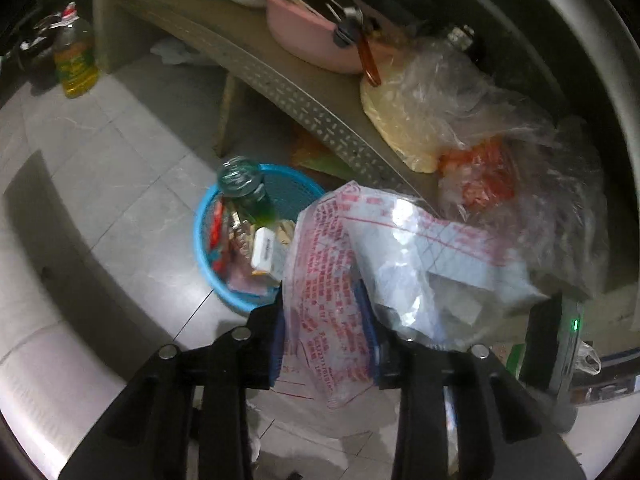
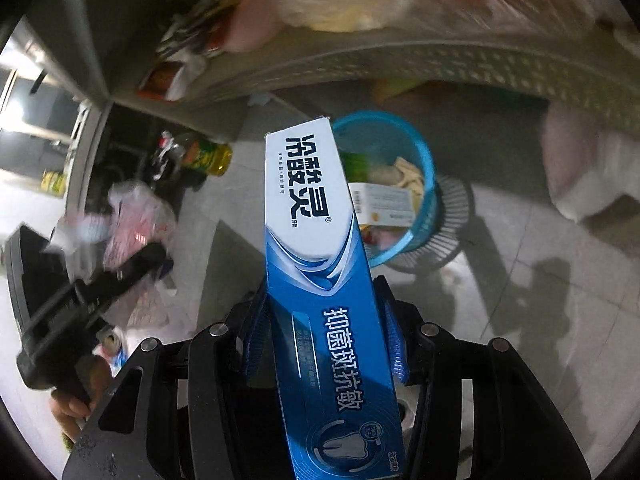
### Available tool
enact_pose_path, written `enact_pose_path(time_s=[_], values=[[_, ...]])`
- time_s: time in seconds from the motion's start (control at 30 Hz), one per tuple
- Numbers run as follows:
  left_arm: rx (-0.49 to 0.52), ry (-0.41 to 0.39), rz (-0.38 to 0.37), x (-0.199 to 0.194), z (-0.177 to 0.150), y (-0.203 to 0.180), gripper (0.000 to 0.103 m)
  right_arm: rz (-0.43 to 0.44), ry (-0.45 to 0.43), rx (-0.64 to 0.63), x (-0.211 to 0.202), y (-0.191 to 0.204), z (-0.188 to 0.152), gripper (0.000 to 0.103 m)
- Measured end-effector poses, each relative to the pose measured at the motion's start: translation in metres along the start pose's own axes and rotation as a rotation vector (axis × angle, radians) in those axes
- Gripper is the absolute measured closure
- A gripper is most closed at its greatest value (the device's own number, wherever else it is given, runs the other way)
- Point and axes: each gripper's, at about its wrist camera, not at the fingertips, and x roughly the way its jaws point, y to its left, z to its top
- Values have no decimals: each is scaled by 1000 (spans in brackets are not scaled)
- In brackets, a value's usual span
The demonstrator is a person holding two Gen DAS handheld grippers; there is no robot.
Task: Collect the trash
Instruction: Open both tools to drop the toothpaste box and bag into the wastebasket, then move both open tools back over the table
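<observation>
My left gripper (image 1: pixel 326 344) is shut on a crumpled clear plastic bag with red print (image 1: pixel 360 272) and holds it above the floor, just right of a blue basket (image 1: pixel 208 256). The basket holds a green bottle (image 1: pixel 244 188), a small white box (image 1: pixel 266 252) and wrappers. My right gripper (image 2: pixel 324 340) is shut on a blue and white toothpaste box (image 2: pixel 316 264), its far end over the same blue basket (image 2: pixel 424 208). The left gripper with its bag (image 2: pixel 132 220) shows at the left in the right wrist view.
A beige perforated shelf (image 1: pixel 304 100) carries a pink bowl (image 1: pixel 304 36) and clear bags of food (image 1: pixel 440 104). An oil bottle (image 1: pixel 76 60) stands on the tiled floor at the far left. A black device with a green light (image 1: pixel 560 344) stands at the right.
</observation>
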Motion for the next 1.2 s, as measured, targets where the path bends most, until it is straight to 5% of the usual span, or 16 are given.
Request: enact_pose_path(time_s=[0.13, 0.4, 0.7, 0.8, 0.9, 1.0, 1.2], values=[[-34, -5, -46, 28, 22, -9, 27, -2, 19, 38, 7, -11, 0, 56], [-82, -92, -82, 4, 23, -2, 23, -32, 37, 81, 19, -31, 6, 56], [-88, -226, -97, -83, -5, 24, 23, -76, 39, 20, 46, -12, 30, 55], [-74, -270, -83, -112, -23, 32, 23, -104, 30, -71, 65, 9, 54, 50], [-65, -304, -62, -139, -47, 41, 22, -182, -19, -156, 81, 23, 72, 31], [-57, -327, -42, -157, -68, 49, 22, -286, -40, -199, 91, 26, 75, 31], [-88, -374, 20, -198, -123, 88, 20, -273, -34, -211, 76, 14, 36, 31]])
